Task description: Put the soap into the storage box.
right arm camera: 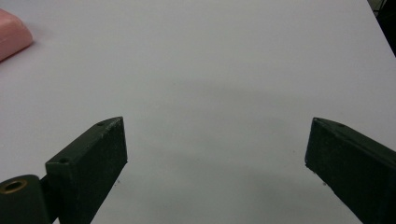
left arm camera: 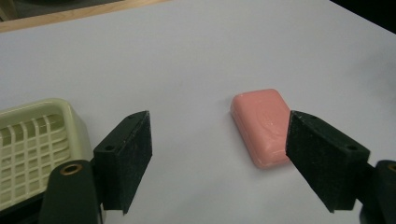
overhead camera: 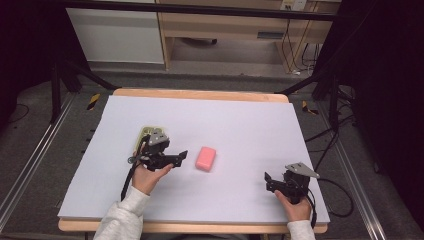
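A pink soap bar (overhead camera: pixel 205 158) lies flat near the middle of the white table sheet (overhead camera: pixel 240 130). Just left of it my left gripper (overhead camera: pixel 183 155) is open, its jaws pointing toward the bar. In the left gripper view the soap bar (left arm camera: pixel 261 126) lies ahead, close to the right jaw, with nothing held by the left gripper (left arm camera: pixel 219 158). A pale yellow-green soap dish (overhead camera: pixel 148 133) with a grid floor sits behind that hand; the soap dish (left arm camera: pixel 32 144) is empty. My right gripper (overhead camera: pixel 268 180) is open near the front right edge, and the right gripper (right arm camera: pixel 215 158) holds nothing.
The soap bar's corner (right arm camera: pixel 11 37) shows at the top left of the right gripper view. A wooden table rim (overhead camera: pixel 200 94) borders the sheet at the back. Black frame legs and cables stand on the floor around the table.
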The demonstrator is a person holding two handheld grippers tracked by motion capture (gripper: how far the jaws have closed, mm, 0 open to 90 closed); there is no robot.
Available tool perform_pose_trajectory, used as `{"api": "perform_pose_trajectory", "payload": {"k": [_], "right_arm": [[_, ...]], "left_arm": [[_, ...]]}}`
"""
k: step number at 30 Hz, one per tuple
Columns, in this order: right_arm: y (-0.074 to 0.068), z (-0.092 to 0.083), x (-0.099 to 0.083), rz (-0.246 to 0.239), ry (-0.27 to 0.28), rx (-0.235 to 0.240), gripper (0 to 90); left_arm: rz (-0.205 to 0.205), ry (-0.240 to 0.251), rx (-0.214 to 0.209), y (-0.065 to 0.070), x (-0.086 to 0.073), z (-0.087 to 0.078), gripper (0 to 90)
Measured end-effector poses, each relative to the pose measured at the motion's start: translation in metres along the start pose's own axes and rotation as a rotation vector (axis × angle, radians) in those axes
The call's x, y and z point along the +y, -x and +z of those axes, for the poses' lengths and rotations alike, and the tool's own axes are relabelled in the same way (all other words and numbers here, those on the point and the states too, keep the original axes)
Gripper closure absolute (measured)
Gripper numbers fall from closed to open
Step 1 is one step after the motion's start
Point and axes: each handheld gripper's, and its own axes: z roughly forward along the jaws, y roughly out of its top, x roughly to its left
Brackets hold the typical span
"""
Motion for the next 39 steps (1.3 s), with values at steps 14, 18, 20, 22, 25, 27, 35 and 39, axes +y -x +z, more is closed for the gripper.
{"api": "perform_pose_trajectory", "payload": {"k": [14,18,20,22,25,27,35,39], "right_arm": [[-0.002,0.001,0.0,-0.005,-0.002,0.0,6.1],[-0.002,0.001,0.0,-0.006,-0.003,0.001,6.1],[-0.003,0.001,0.001,-0.004,-0.004,0.002,6.1],[-0.003,0.001,0.001,-0.004,-0.004,0.003,6.1],[-0.003,0.002,0.001,-0.003,-0.004,0.005,6.1],[-0.003,0.002,0.001,-0.004,-0.002,0.005,6.2],[-0.003,0.002,0.001,-0.004,-0.004,0.011,6.1],[-0.003,0.002,0.001,-0.004,-0.002,0.009,6.1]], "left_arm": [[0.013,-0.017,-0.01,0.012,0.007,0.014,22.7],[0.017,-0.028,-0.012,0.015,0.007,0.019,22.7],[0.02,-0.033,-0.013,0.016,0.007,0.021,22.7],[0.022,-0.039,-0.018,0.018,0.008,0.024,22.7],[0.031,-0.05,-0.02,0.023,0.008,0.028,22.6],[0.034,-0.053,-0.022,0.025,0.009,0.03,22.6],[0.029,-0.06,-0.035,0.033,0.011,0.04,22.5],[0.029,-0.065,-0.039,0.036,0.011,0.045,22.4]]}}
